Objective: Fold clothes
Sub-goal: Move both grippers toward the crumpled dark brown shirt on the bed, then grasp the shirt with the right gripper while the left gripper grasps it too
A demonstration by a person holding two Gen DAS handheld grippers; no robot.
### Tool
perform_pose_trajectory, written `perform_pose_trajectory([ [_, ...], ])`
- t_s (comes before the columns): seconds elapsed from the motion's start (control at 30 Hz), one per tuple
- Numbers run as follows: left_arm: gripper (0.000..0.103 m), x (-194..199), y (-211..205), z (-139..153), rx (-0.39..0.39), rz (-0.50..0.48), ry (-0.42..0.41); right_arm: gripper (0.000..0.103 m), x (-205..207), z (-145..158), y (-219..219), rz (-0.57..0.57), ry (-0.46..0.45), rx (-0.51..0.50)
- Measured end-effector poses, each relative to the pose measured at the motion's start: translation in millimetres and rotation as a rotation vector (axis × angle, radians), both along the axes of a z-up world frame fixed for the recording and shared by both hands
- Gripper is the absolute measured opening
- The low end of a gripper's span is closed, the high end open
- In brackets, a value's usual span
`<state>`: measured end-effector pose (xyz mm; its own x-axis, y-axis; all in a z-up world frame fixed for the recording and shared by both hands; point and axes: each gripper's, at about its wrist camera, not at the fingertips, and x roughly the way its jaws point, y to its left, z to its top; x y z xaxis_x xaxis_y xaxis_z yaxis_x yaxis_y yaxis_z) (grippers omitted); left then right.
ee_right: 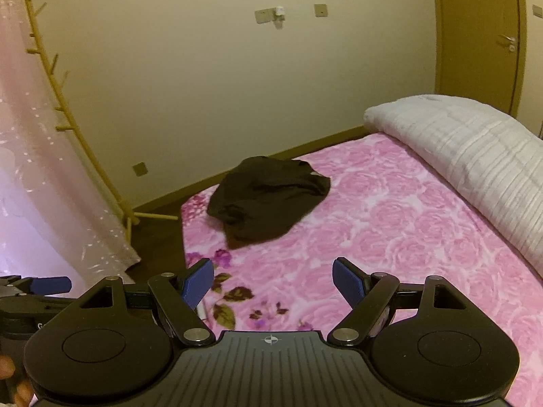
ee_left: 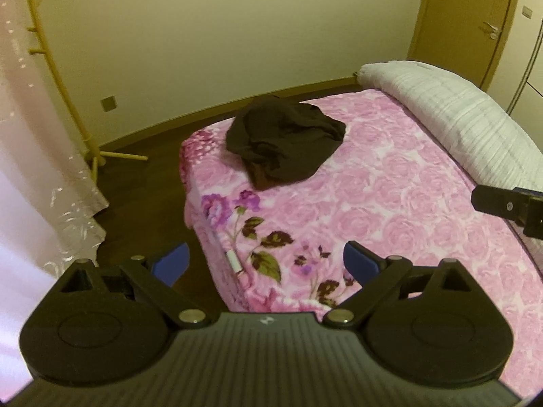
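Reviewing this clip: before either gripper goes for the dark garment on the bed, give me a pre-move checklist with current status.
1. Left gripper open, nothing between its blue pads: ok.
2. Right gripper open and holding nothing: ok.
3. Crumpled dark brown garment lies wholly on the pink rose-patterned blanket, not hanging off: ok.
4. Garment apart from the white striped quilt roll: ok.
5. Garment flattened for folding: not ok, bunched in a heap.
6. Collar, sleeves or hem identifiable for a grasp: cannot tell.

Black ribbed tongs (ee_right: 273, 281), blue pads (ee_right: 198, 279), silver screws, perhaps bare fingertips (ee_right: 8, 369).
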<state>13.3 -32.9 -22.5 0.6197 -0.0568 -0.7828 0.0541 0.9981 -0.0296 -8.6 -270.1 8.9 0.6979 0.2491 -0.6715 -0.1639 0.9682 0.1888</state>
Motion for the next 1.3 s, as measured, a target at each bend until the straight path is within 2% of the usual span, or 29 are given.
perform_pose_trajectory([
  [0.2, 0.096, 74, 8, -24, 0.002, -0.069, 0.014, 0.08, 56, -19, 8, -0.069, 0.036, -0.024],
  [0.5, 0.096, 216, 43, -69, 0.023, -0.162, 0.132, 0.08, 173, -62, 49, -0.153, 0.161, -0.049],
  [0.7, 0.096, 280, 56, -89, 0.054, -0.237, 0.163, 0.08, 228, -79, 71, -0.185, 0.226, -0.064],
  [0.87, 0.096, 312, 58, -96, 0.058, -0.248, 0.171, 0.08, 254, -90, 75, -0.186, 0.248, -0.088],
  [1.0, 0.096, 320, 53, -102, 0.09, -0.292, 0.135, 0.08, 262, -97, 73, -0.174, 0.249, -0.098],
  [1.07, 0.096, 320, 52, -106, 0.13, -0.328, 0.091, 0.08, 264, -103, 73, -0.142, 0.229, -0.127],
  [1.13, 0.096, 321, 54, -111, 0.166, -0.359, 0.048, 0.08, 264, -113, 76, -0.088, 0.201, -0.17],
  [1.3, 0.096, 341, 66, -145, 0.232, -0.412, 0.039, 0.08, 273, -158, 86, 0.009, 0.211, -0.163],
])
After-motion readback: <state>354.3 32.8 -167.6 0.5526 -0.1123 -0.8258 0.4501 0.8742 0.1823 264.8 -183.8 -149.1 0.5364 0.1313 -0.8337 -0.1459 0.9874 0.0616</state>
